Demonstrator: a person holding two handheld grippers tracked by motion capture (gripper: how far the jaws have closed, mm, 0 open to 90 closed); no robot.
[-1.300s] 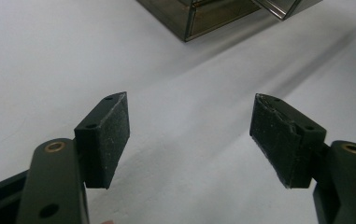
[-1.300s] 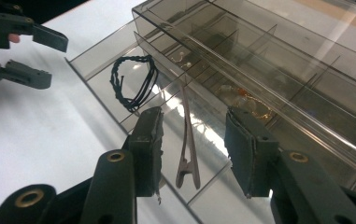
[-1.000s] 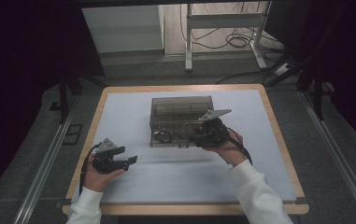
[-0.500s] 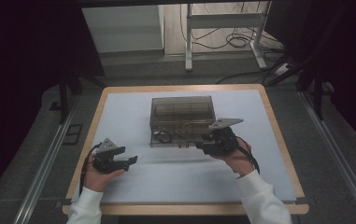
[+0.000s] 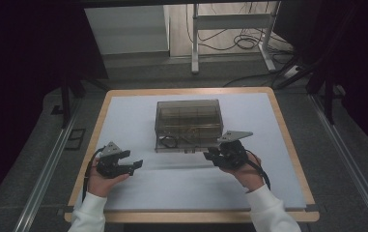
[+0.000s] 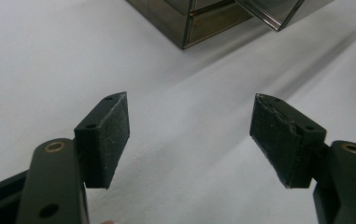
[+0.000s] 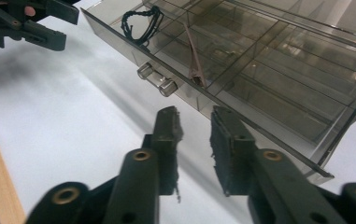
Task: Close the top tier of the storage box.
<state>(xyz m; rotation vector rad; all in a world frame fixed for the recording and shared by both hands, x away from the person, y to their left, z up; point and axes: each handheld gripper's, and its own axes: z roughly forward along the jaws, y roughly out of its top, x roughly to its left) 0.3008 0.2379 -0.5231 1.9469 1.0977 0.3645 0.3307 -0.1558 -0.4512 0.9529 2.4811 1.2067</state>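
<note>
High view looked down and forward over table [image 5: 123, 104], drawer box [image 5: 188, 116] at centre. Left gripper view sat low, close, left of box [image 6: 199, 21], facing its corner. Right gripper view hovered close before open drawer [image 7: 241, 70]. All three shared box.

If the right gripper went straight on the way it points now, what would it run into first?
Most likely the front wall of the open drawer of the smoky clear box. The right gripper, whose fingers have just been closing on nothing, points at that wall just beside the knob. Depth is hard to judge.
</note>
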